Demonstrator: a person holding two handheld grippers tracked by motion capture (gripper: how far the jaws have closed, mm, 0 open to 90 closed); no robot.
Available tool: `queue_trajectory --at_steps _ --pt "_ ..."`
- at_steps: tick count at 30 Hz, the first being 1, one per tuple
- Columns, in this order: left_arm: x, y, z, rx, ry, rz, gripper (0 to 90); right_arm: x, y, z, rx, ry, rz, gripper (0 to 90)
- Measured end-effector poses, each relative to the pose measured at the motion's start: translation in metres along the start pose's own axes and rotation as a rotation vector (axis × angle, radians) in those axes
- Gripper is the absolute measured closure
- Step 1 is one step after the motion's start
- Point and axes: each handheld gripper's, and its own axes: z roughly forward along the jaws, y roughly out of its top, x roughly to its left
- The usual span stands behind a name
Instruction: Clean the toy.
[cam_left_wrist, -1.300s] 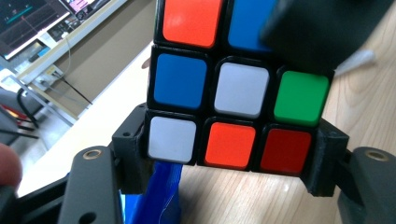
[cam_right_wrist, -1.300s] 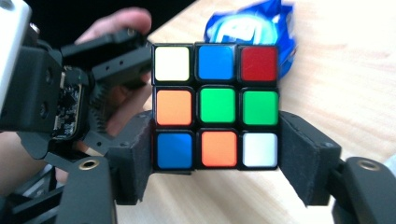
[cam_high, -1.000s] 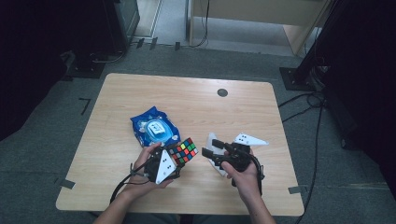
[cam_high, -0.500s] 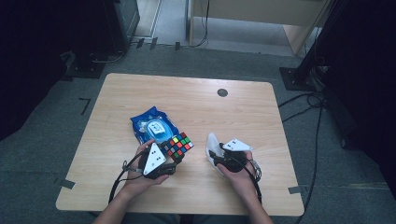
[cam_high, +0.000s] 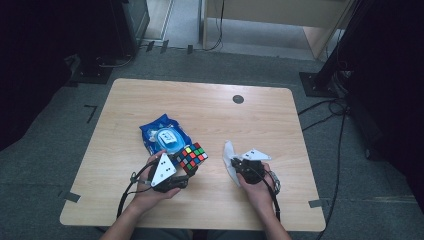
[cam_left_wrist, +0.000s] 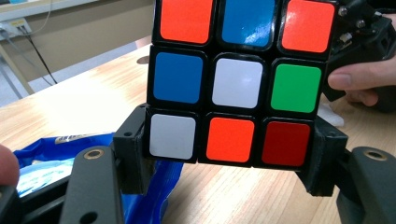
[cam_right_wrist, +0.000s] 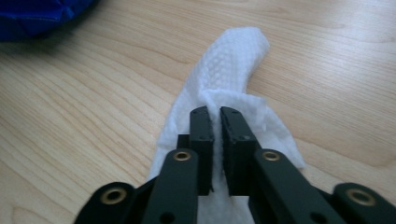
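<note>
A scrambled puzzle cube (cam_high: 191, 157) (cam_left_wrist: 238, 79) is clamped between the jaws of my left gripper (cam_high: 182, 172) (cam_left_wrist: 229, 154), held just above the table near its front middle. Its facing side shows orange, blue, white, green and red squares. A white wet wipe (cam_high: 230, 162) (cam_right_wrist: 233, 79) lies crumpled on the wood to the right. My right gripper (cam_high: 236, 167) (cam_right_wrist: 217, 116) is shut on a pinched fold of the wipe, jaws nearly touching. A blue wipes pack (cam_high: 162, 137) (cam_left_wrist: 56, 154) lies just behind the cube.
The wooden table (cam_high: 210, 107) has a small dark round cap (cam_high: 238, 99) at its back right. Cables trail from both grippers toward the front edge. Dark equipment stands and cables sit on the floor around the table.
My right gripper has come down and leftward with the wipe, which now rests on the table. The left gripper with the cube shifted slightly left and back toward the blue pack.
</note>
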Motion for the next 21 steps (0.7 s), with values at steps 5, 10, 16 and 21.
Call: queue_trajectory --at_steps 5,10,16,21 --pt "0.0 0.0 0.0 0.002 -0.002 0.002 33.6 0.007 0.011 -0.018 -0.102 0.054 0.011 87.9" --pt "-0.002 -0.001 0.001 0.005 -0.011 0.006 33.7 0.026 0.029 -0.045 -0.223 0.163 0.004 87.9" --pt "-0.013 0.0 0.006 0.01 -0.032 0.032 33.8 0.061 0.045 -0.075 -0.371 0.28 -0.054 87.9" --pt "-0.024 0.003 0.006 -0.006 -0.056 0.071 34.0 0.085 0.052 -0.087 -0.429 0.351 -0.127 87.8"
